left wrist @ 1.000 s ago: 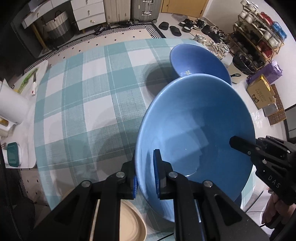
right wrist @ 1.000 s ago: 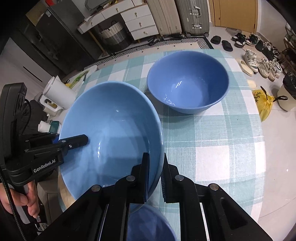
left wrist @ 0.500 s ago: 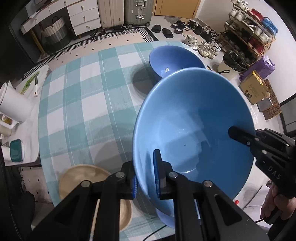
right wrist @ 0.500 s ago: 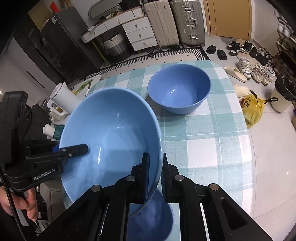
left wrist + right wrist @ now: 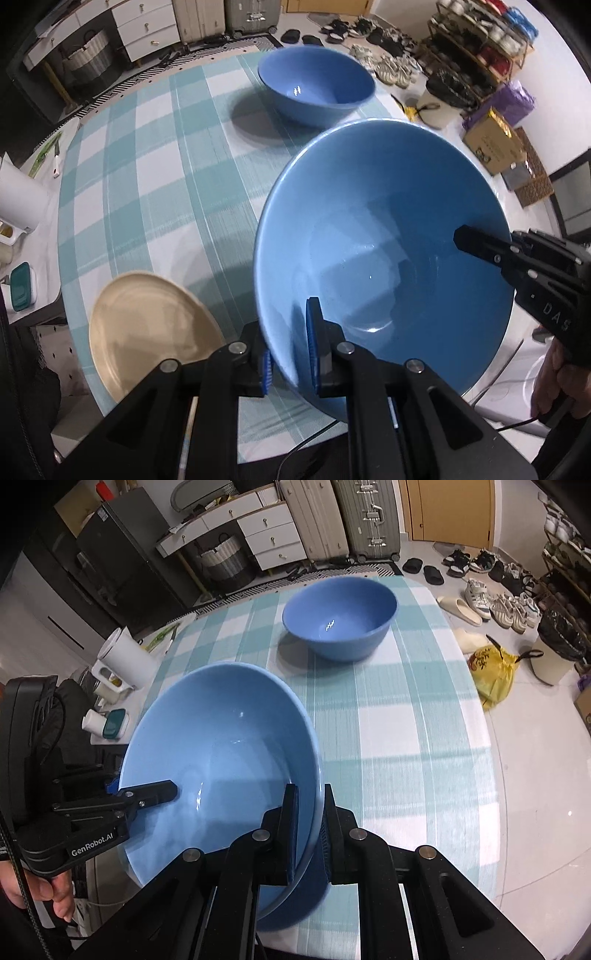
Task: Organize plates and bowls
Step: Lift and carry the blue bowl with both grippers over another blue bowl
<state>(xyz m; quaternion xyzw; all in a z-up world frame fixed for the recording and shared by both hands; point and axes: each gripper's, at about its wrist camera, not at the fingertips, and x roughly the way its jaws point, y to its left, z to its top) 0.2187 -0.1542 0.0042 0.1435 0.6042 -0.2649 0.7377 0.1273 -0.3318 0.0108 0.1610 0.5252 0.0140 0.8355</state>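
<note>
A large blue bowl (image 5: 380,236) (image 5: 221,753) hangs tilted above the near part of the table, held from two sides. My left gripper (image 5: 290,350) is shut on its near rim in the left wrist view. My right gripper (image 5: 309,823) is shut on the opposite rim, and its fingers (image 5: 480,247) show at the bowl's right side. A second, smaller blue bowl (image 5: 317,85) (image 5: 340,620) stands upright at the table's far side. A beige plate (image 5: 147,325) lies flat by the near left edge.
The round table (image 5: 147,166) (image 5: 406,738) wears a teal and white checked cloth. A white jug (image 5: 125,661) stands on a side surface to the left. Shoes, a yellow bag (image 5: 491,672) and a cardboard box (image 5: 491,144) lie on the floor to the right.
Both grippers have drawn back toward the near table edge with the large bowl between them. The far bowl has receded, and the beige plate has come fully into the left wrist view.
</note>
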